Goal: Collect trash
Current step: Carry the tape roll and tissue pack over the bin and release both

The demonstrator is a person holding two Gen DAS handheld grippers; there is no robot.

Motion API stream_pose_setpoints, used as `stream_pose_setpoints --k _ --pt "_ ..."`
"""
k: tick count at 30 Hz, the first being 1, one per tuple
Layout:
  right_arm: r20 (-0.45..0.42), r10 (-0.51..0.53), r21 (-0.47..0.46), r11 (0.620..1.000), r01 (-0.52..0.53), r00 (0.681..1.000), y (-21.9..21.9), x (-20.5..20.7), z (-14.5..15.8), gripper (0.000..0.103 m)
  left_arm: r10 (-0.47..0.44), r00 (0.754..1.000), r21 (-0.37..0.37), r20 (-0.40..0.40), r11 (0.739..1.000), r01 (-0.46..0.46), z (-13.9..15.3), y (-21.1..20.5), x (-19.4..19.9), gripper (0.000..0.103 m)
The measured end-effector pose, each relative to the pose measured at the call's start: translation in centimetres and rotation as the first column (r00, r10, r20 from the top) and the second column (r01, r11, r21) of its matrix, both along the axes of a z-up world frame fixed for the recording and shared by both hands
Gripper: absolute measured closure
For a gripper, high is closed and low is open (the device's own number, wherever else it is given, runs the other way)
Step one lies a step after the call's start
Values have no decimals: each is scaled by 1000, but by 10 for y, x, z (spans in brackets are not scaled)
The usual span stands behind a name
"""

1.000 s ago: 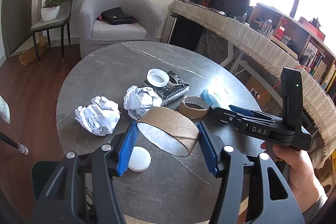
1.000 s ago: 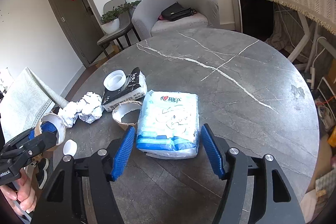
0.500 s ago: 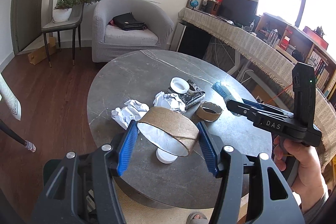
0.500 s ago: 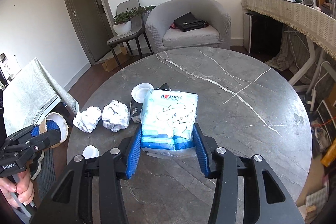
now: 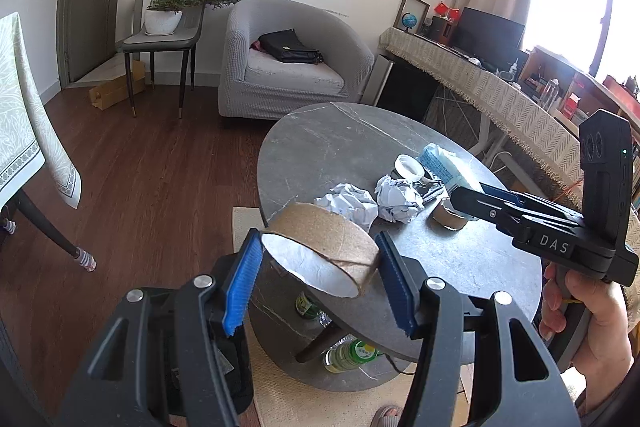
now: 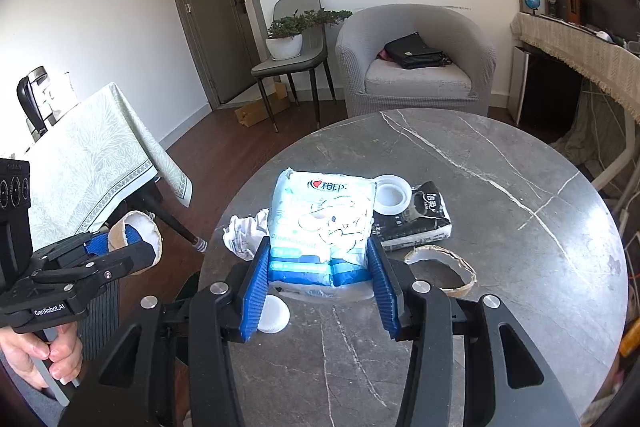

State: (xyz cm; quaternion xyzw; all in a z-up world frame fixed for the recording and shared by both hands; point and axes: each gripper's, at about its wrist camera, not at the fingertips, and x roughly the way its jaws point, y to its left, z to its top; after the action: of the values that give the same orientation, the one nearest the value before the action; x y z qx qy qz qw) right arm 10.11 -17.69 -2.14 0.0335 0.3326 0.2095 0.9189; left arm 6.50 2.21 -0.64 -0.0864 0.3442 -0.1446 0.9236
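Note:
My left gripper [image 5: 318, 281] is shut on a brown cardboard tape ring [image 5: 320, 254] and holds it in the air left of the round grey marble table [image 5: 320, 143]. It also shows in the right wrist view [image 6: 134, 239]. My right gripper [image 6: 320, 289] is shut on a blue and white tissue pack [image 6: 322, 223] and holds it above the table. On the table lie two crumpled paper balls [image 5: 398, 197], a second cardboard ring [image 6: 440, 269], a white lid [image 6: 273, 314], a white tape roll [image 6: 390, 195] and a black packet [image 6: 420, 223].
A dark bin [image 5: 200, 343] stands on the floor below my left gripper. Bottles [image 5: 348, 351] lie under the table. A cloth-covered table [image 6: 88, 155], a grey armchair [image 5: 288, 63] and a chair with a plant [image 5: 168, 27] stand around.
My left gripper has pulled back and left off the table with the cardboard ring. My right gripper has closed on the tissue pack and lifted it off the table.

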Motion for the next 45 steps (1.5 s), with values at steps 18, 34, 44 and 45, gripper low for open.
stream_pose_setpoints --k 18,34,44,45 --pt "2 189 -15 982 -189 982 103 -7 11 56 173 962 16 -211 985 -174 -70 99 -3 43" --pt "-55 292 -41 955 -294 955 174 -4 -10 56 223 900 100 -375 975 -201 -127 140 -17 37" --pt "-120 346 -69 932 -356 930 220 -6 -34 56 239 914 62 -328 971 -232 -110 167 -31 37" --pt "-127 350 -72 930 -361 928 224 -6 -37 56 243 915 58 -321 970 -237 -107 170 -32 38"
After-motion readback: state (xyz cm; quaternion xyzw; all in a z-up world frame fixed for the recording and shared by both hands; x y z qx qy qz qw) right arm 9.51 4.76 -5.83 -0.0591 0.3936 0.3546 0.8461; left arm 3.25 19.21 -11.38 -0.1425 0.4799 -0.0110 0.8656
